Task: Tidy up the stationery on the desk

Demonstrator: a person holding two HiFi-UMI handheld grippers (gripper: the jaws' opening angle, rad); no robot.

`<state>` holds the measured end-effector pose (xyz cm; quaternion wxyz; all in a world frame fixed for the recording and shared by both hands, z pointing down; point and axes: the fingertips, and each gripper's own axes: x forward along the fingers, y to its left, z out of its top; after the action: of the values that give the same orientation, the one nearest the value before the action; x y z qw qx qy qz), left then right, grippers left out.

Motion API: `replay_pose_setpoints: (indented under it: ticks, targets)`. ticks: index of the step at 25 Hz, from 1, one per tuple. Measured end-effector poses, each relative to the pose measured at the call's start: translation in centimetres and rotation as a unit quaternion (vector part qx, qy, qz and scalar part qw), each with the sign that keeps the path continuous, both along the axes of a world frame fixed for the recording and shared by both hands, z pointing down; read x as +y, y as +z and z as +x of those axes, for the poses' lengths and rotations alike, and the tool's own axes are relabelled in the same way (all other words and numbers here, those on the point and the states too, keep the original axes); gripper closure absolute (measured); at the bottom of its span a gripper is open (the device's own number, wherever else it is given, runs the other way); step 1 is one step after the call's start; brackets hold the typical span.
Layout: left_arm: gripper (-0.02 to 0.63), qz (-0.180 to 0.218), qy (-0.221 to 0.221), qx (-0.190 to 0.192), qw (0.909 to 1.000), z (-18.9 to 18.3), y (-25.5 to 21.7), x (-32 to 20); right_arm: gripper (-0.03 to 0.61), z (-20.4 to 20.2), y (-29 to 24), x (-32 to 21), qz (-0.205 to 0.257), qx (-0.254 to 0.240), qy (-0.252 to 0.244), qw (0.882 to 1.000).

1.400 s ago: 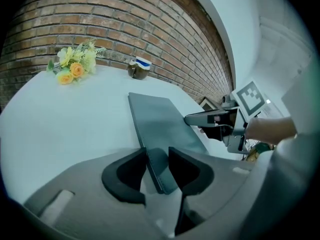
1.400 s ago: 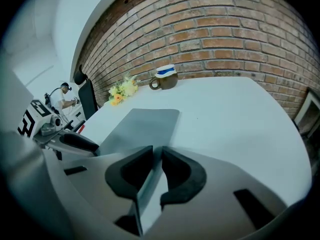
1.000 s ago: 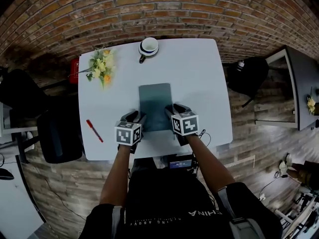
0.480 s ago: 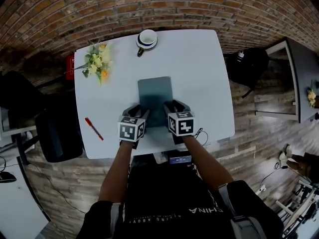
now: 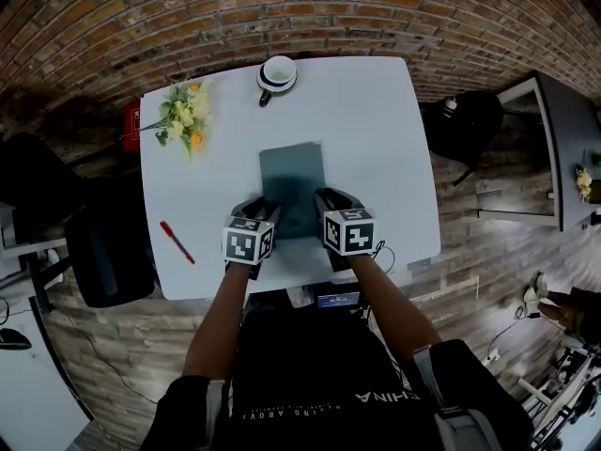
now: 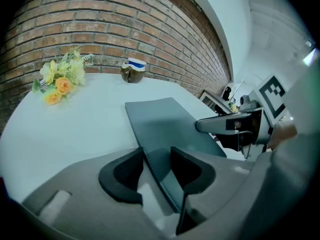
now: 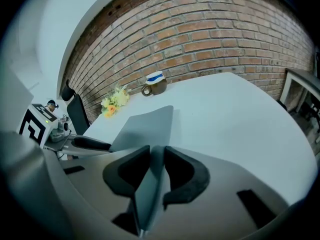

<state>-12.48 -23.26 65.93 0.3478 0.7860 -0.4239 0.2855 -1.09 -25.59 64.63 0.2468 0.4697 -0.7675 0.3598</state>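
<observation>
The left gripper (image 5: 257, 209) and the right gripper (image 5: 331, 201) each pinch a near corner of the grey desk pad (image 5: 291, 178), which is midway along the desk's (image 5: 376, 130) near edge. A red pen (image 5: 177, 243) lies by the left edge.

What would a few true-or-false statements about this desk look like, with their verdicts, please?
1. The left gripper and the right gripper are both shut on the dark mat. True.
2. The red pen lies on the mat. False: it lies on the bare table, left of the mat and apart from it.
3. The cup stands near the table's far edge. True.
4. The flowers are held in the right gripper. False: they lie at the table's far left corner, touched by neither gripper.
</observation>
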Motion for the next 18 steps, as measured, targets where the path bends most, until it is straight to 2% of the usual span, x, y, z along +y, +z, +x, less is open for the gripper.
replay_pose_setpoints:
  ticks: [12, 18]
  targets:
    - [0.437, -0.019, -0.007, 0.051, 0.9985, -0.7, -0.6, 0.2, 0.518, -1.4, -5.8, 0.6, 0.042, -0.020, -0.034, 0.998]
    - [0.437, -0.004, -0.003, 0.049, 0.9988, -1.5, -2.2, 0.3, 0.520, -4.2, -9.3, 0.9, 0.077, -0.023, -0.070, 0.994]
